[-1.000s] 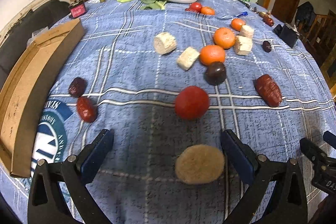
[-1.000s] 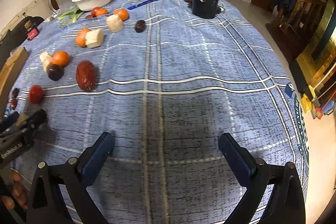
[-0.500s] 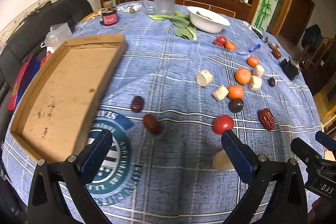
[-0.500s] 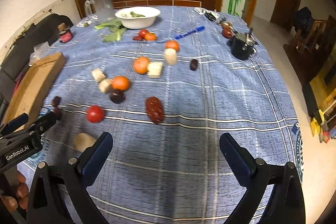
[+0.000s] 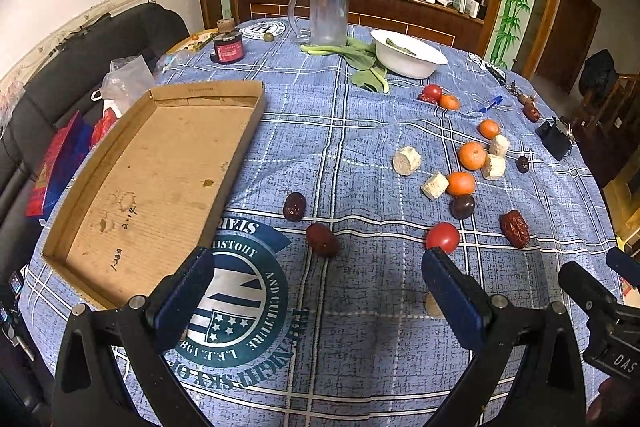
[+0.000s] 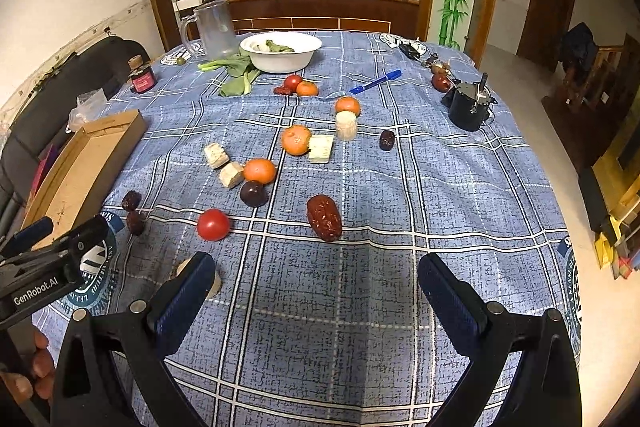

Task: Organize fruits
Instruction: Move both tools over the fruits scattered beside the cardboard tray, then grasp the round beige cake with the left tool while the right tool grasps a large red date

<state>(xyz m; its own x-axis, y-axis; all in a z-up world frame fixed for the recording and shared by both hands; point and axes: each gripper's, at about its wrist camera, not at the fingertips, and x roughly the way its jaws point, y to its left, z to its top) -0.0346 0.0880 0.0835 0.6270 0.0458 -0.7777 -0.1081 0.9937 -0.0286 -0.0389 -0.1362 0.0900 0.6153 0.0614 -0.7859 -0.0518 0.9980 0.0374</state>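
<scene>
Fruit lies scattered across the bench: a red tomato (image 5: 442, 237) nearest the left gripper (image 5: 316, 287), a dark plum (image 5: 462, 206) beyond it, oranges (image 5: 472, 155) and pale cut chunks (image 5: 407, 160) further out, wrinkled red dates (image 5: 322, 239) dotted between. A tan round piece (image 6: 212, 281) sits half hidden behind a finger. The cardboard tray (image 5: 160, 179) on the left holds nothing, so not one fruit is sorted yet.

Both tools hover above the cloth, jaws spread wide and empty; the right gripper (image 6: 314, 291) hangs over bare fabric, the big date (image 6: 324, 218) just ahead. This looks like the approach step. The likely call: drop onto one piece, the tomato or that date, close gently since it may roll, then carry it to the tray.

Underneath, a blue checked tablecloth (image 6: 400, 267) with printed emblems; a white bowl (image 6: 282, 53), greens, a glass mug (image 5: 326, 13) and a blue pen (image 6: 376, 81) at the far side. Behind, a wooden sideboard and bamboo-painted pillars.
</scene>
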